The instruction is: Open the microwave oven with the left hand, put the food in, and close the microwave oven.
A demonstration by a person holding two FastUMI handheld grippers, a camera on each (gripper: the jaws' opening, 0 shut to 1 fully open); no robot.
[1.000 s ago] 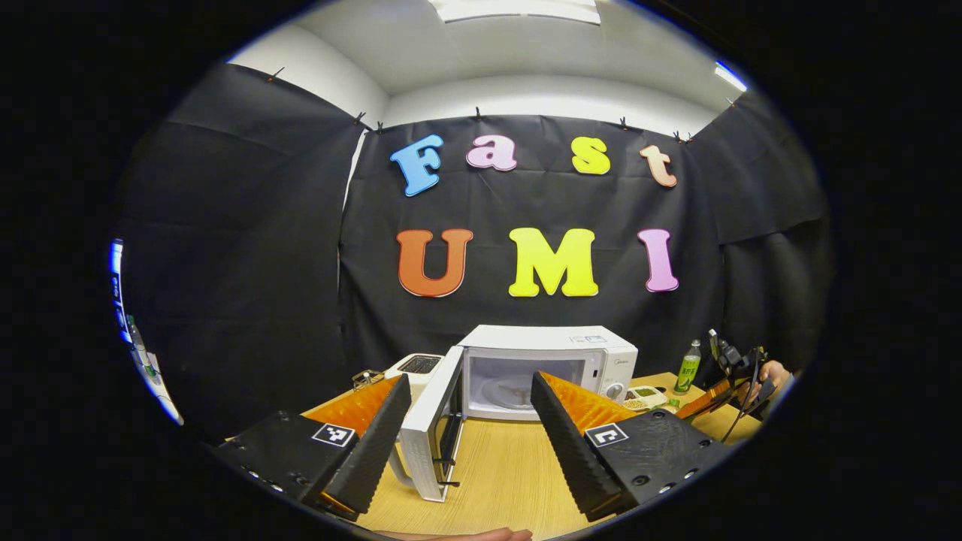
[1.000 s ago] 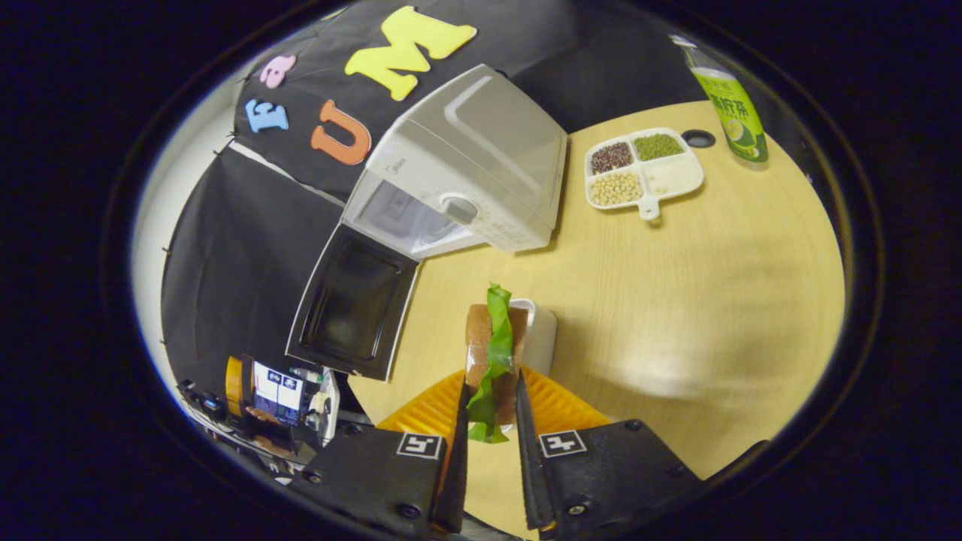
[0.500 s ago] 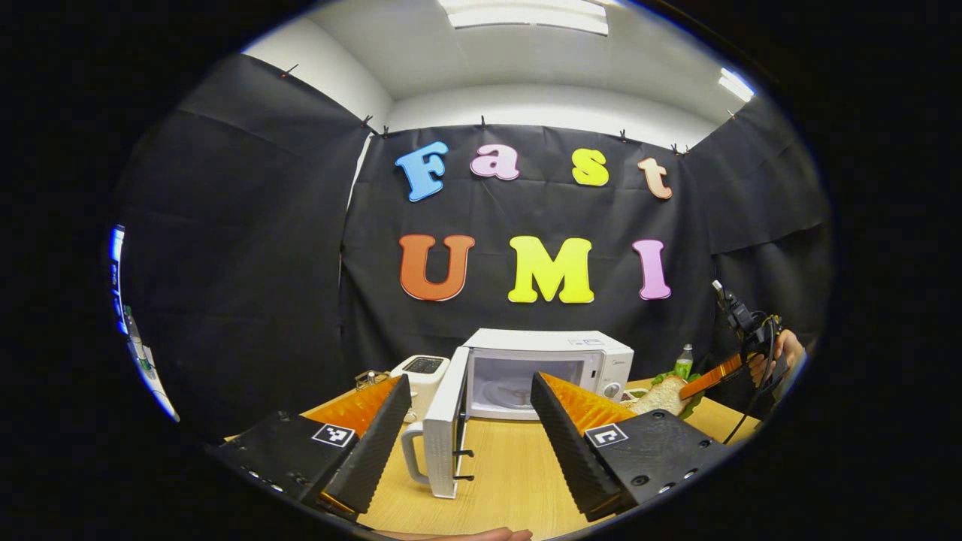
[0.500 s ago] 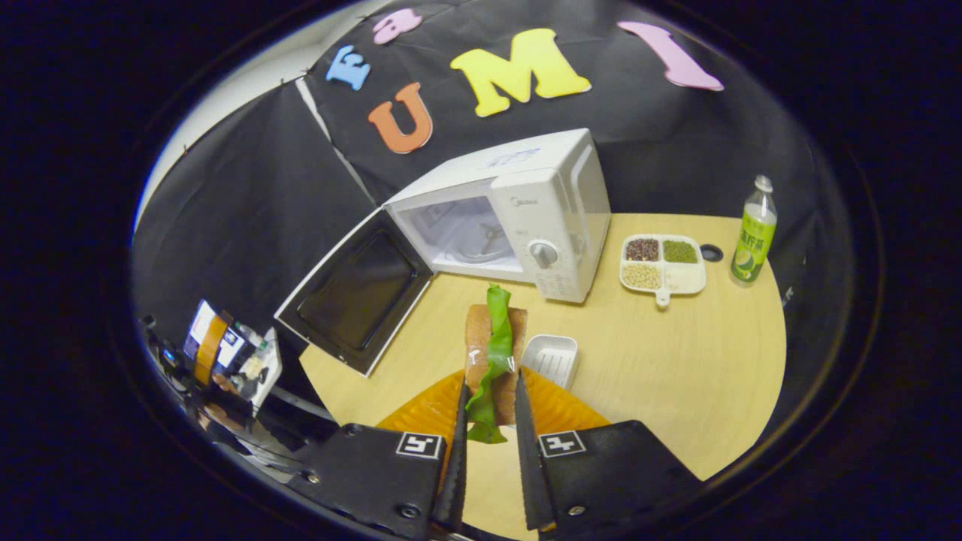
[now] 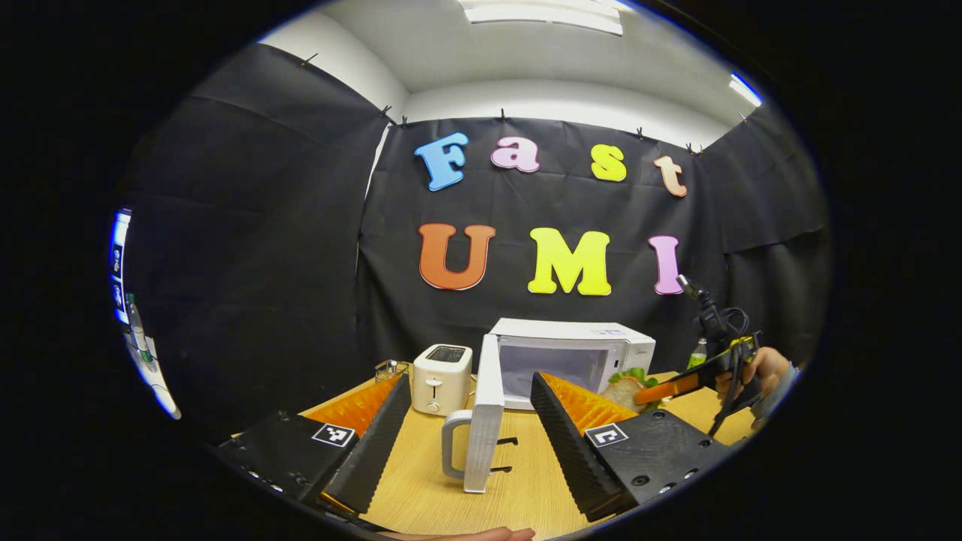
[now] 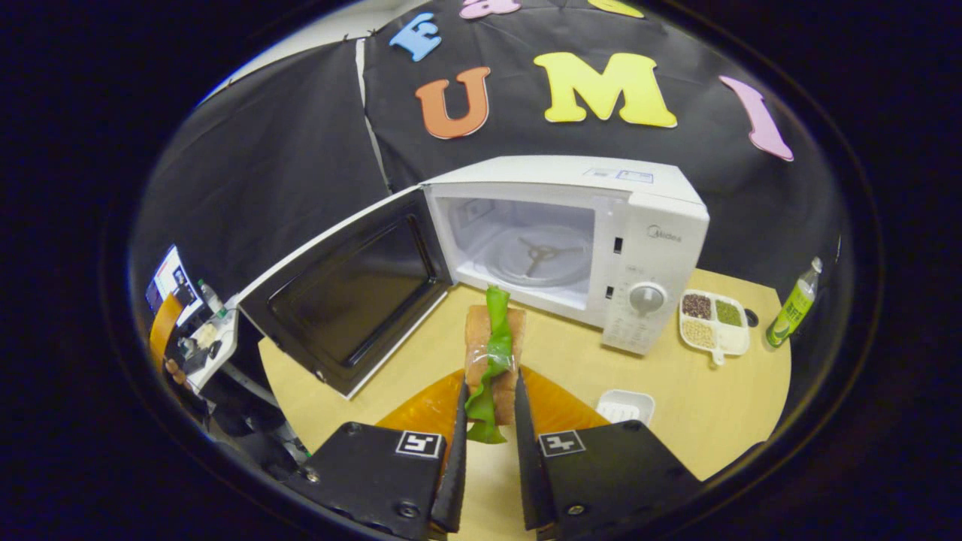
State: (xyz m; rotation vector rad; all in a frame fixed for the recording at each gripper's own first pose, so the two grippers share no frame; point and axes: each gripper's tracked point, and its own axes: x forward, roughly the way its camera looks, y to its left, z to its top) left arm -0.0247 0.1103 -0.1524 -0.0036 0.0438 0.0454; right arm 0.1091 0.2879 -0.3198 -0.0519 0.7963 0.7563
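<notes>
Sandwich (image 6: pixel 492 353) sits clenched in right gripper (image 6: pixel 487 439), long axis aimed straight at open microwave (image 6: pixel 564 240) cavity just ahead; left gripper (image 5: pixel 470 428) hangs released near table's front edge beside door (image 5: pixel 485 421).

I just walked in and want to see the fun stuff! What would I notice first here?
First you'd spot the white microwave at the back of the wooden table, its door swung wide open to the left. Right in front of it, the right gripper holds a sandwich with green lettuce between its fingers, pointed at the opening. A white toaster stands beside the microwave, as the left gripper view shows.
</notes>
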